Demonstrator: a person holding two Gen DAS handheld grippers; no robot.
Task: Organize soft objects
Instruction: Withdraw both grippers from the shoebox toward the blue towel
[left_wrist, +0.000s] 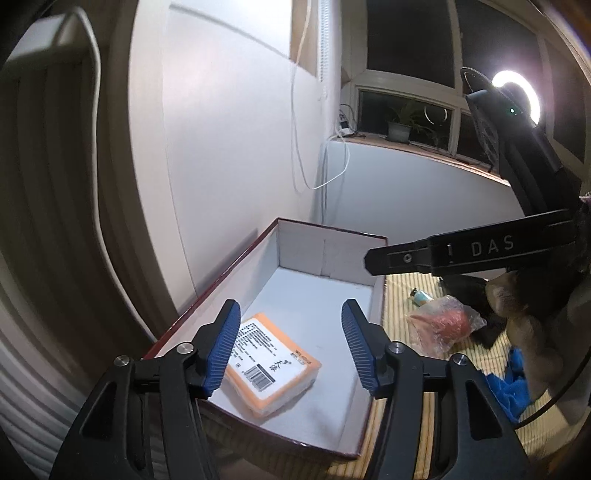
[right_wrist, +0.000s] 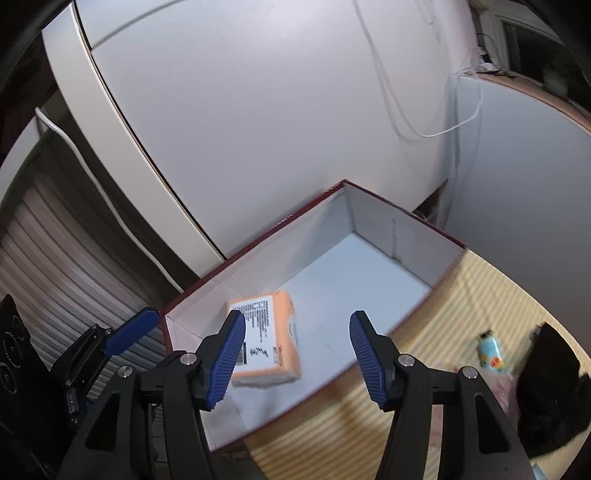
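Orange packet (left_wrist: 271, 363) with white printed label lies flat on the white floor of the open box (left_wrist: 325, 240), at its near end, toward the left wall. Nothing else lies in the box. Left gripper (left_wrist: 291, 343) hovers above the packet, jaws wide, nothing between the pads. Right gripper (right_wrist: 297, 356) likewise over the near end, jaws apart and empty. Box sits on a striped mat (right_wrist: 369, 417). Right of the box on the mat: clear bag with reddish contents (left_wrist: 445, 325), small bottle (right_wrist: 490, 352), blue cloth (left_wrist: 511, 384).
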